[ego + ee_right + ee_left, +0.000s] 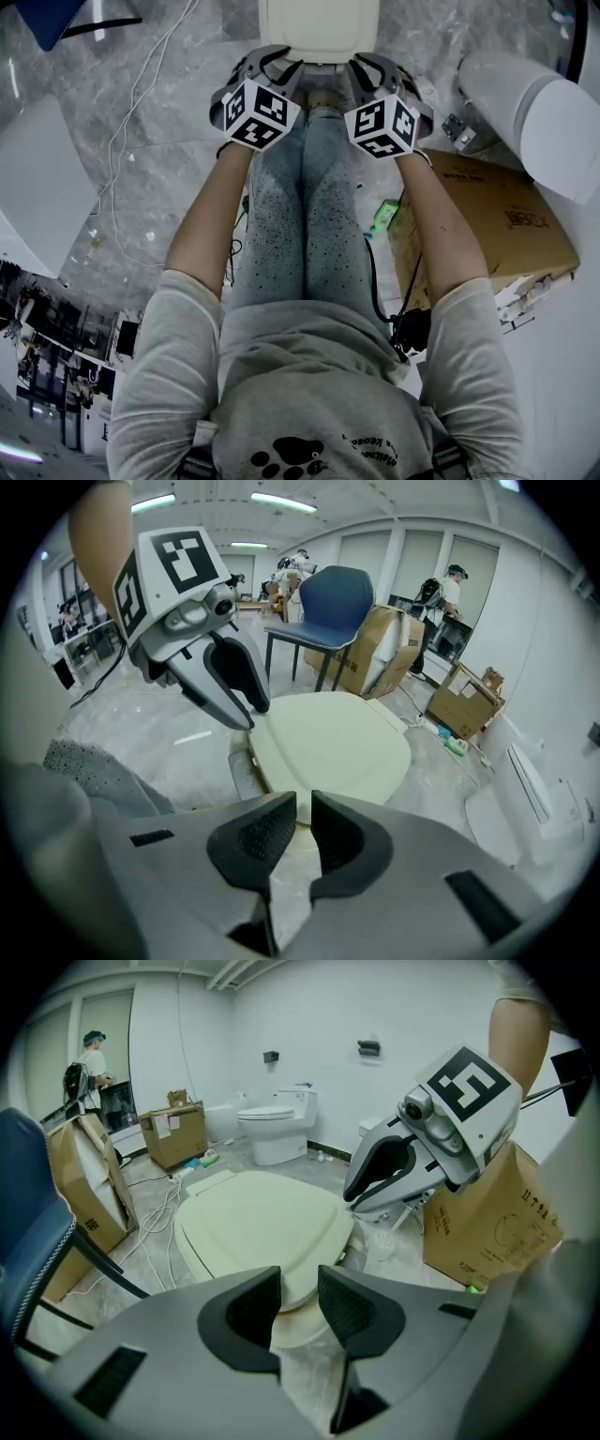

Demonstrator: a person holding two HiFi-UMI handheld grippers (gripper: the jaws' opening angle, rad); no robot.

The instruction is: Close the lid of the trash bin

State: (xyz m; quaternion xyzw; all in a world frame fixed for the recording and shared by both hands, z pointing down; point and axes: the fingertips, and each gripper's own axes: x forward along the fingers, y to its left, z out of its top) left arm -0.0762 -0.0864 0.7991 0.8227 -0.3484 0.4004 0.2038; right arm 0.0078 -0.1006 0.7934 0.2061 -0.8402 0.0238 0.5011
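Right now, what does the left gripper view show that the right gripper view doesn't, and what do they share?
Only the left gripper view: the right gripper beside the lid, and a white toilet by the far wall. Only the right gripper view: the left gripper beside the lid, and ceiling lights. Both: the cream bin lid lying low just beyond the jaws, a blue chair and cardboard boxes.

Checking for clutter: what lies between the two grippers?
In the head view, the near edge of the lid and the person's knees show between the left gripper and the right gripper.
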